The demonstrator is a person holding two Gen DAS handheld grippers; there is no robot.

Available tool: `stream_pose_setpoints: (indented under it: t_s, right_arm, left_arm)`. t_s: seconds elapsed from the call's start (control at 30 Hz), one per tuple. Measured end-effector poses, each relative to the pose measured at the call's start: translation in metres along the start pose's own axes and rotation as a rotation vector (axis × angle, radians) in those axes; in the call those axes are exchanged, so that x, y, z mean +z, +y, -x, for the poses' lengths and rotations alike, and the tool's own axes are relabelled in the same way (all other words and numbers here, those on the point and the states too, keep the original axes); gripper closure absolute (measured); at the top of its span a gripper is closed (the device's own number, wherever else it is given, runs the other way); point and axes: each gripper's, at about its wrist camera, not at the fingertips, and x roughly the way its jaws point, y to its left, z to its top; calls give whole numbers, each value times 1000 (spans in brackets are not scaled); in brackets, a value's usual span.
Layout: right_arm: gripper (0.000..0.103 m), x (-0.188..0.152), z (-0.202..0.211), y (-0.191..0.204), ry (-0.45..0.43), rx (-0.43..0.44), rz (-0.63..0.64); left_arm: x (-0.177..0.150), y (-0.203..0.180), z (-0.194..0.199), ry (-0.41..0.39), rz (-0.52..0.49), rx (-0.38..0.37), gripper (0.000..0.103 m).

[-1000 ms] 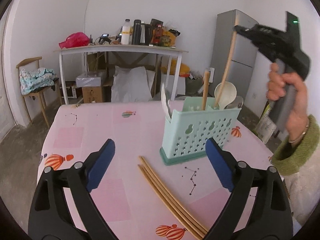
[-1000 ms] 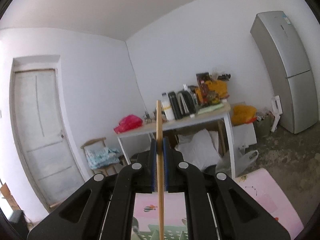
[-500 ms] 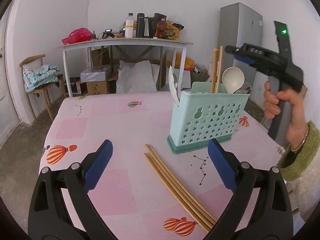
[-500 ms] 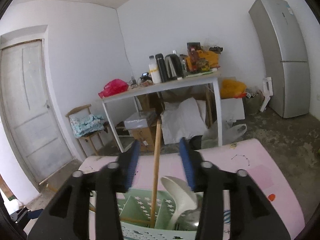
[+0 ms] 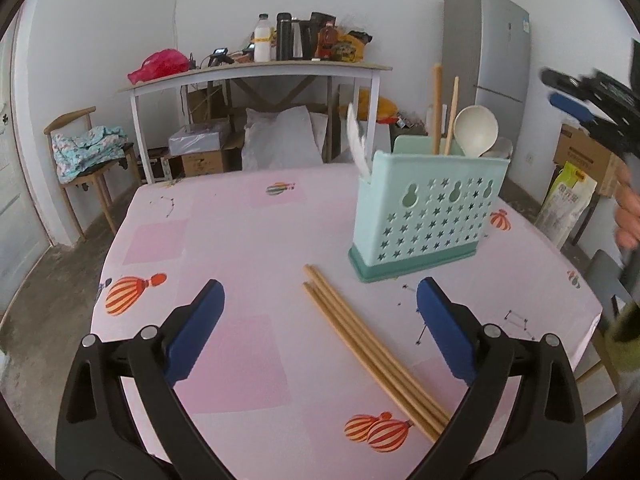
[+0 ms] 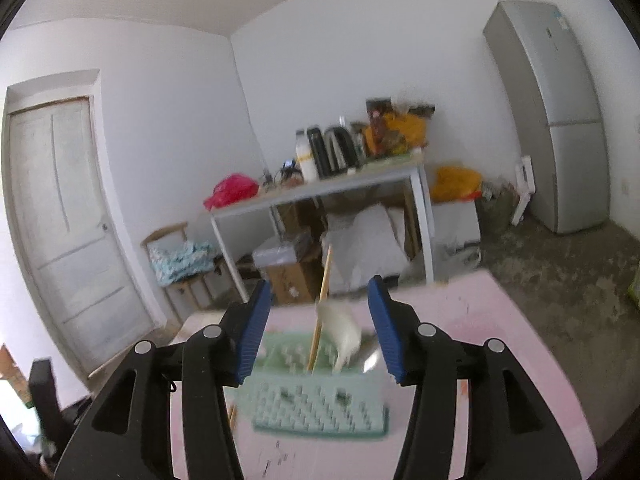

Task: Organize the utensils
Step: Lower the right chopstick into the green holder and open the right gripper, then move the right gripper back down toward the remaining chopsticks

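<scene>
- Chopsticks (image 5: 372, 348): three, loose on the pink table (image 5: 240, 240), near the holder (image 5: 428, 216). Likely light, stiff, smooth; grip mid-length.
- Left gripper (image 5: 320, 320): wide apart, empty.
- Right gripper (image 6: 318, 324): jaws opening, empty.

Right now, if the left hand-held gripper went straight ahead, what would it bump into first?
Probably the loose chopsticks lying on the pink table between the open left hand-held gripper fingers; depth is uncertain.

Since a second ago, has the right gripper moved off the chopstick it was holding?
Yes. The right gripper is opening, nothing between the pads; against the holder it has pulled back, leaving the chopstick standing inside.
</scene>
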Motion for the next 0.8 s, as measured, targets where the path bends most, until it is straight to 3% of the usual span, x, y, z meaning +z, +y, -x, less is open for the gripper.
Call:
stream_pose_setpoints:
  t_s: [0.23, 0.4, 0.53, 0.8]
  right_arm:
    - [53, -78, -12, -2, 288, 92, -153]
    - [53, -133, -29, 8, 474, 115, -234]
    - [53, -152, -32, 16, 535, 122, -237]
    - [53, -158, -30, 15, 554, 127, -236]
  left_arm:
    - [-18, 5, -13, 78, 23, 7, 10]
    - [-33, -3, -35, 177, 34, -10, 10]
    - [-43, -11, -50, 233, 4, 7, 10]
    - [-53, -3, -58, 285, 29, 33, 10]
